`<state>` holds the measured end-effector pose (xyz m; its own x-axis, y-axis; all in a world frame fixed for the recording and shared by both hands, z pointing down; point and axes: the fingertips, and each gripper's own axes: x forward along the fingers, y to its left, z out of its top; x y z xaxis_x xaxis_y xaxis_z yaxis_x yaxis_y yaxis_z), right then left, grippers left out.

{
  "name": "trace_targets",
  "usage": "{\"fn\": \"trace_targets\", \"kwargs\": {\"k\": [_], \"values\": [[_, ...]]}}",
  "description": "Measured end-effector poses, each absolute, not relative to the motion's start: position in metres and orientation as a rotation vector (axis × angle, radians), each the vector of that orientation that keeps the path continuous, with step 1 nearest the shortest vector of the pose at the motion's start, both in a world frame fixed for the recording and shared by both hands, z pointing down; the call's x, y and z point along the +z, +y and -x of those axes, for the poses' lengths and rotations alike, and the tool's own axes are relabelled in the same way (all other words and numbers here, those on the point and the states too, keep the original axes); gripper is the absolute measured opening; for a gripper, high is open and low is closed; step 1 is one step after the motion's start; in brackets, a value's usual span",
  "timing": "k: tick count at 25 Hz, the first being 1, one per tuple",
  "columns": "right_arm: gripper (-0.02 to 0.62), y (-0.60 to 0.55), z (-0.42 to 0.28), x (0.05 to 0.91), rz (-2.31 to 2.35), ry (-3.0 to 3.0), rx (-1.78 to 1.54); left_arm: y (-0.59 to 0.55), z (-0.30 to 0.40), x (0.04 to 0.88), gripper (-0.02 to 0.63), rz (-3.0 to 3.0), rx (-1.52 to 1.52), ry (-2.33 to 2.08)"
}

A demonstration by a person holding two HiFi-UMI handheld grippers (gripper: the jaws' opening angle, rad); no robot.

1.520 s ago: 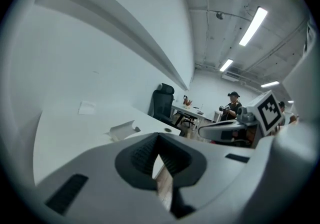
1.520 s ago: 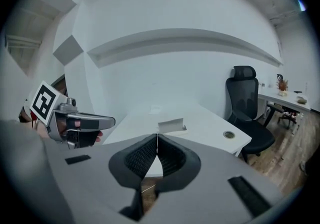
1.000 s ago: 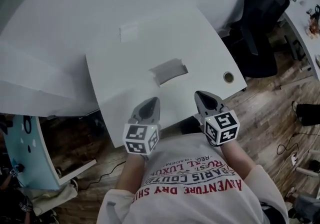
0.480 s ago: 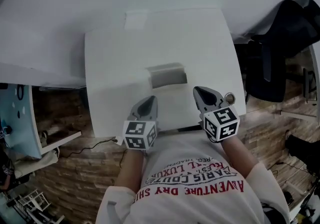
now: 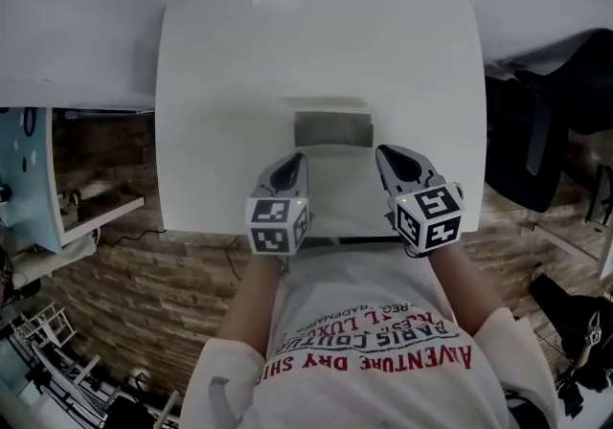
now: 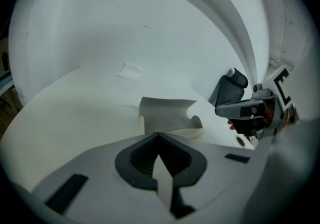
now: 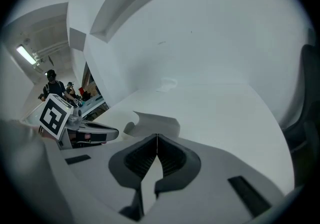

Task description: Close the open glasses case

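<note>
White rectangular tabletop (image 5: 211, 82) was recorded above brown wood-plank flooring (image 5: 182, 303). One pale grey open glasses case (image 5: 332, 128) was noted near the table's middle with its lid raised. It lay just ahead of two grippers and clear of both. The left grey gripper (image 5: 291, 164) and the right grey gripper (image 5: 387, 155) were each found clenched, tips together, on nothing. One black office chair (image 5: 551, 130) was logged at the right. On the white printed shirt (image 5: 374, 389), "AVENTURE DRY" was read.

One glasses case (image 5: 332, 128); left gripper (image 5: 295, 161), right gripper (image 5: 385, 153): two; one table (image 5: 220, 82); one chair (image 5: 541, 135).
</note>
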<state>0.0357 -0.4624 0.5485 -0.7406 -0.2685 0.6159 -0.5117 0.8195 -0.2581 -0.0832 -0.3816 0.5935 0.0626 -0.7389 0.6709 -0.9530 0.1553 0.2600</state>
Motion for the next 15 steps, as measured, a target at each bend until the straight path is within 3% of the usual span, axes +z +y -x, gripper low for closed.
{"fn": "trace_targets", "kwargs": {"k": [15], "values": [[0.014,-0.521,-0.006,0.543,-0.653,-2.495,0.399,-0.385,0.089,0.614,-0.002,-1.555,0.371,-1.715]]}}
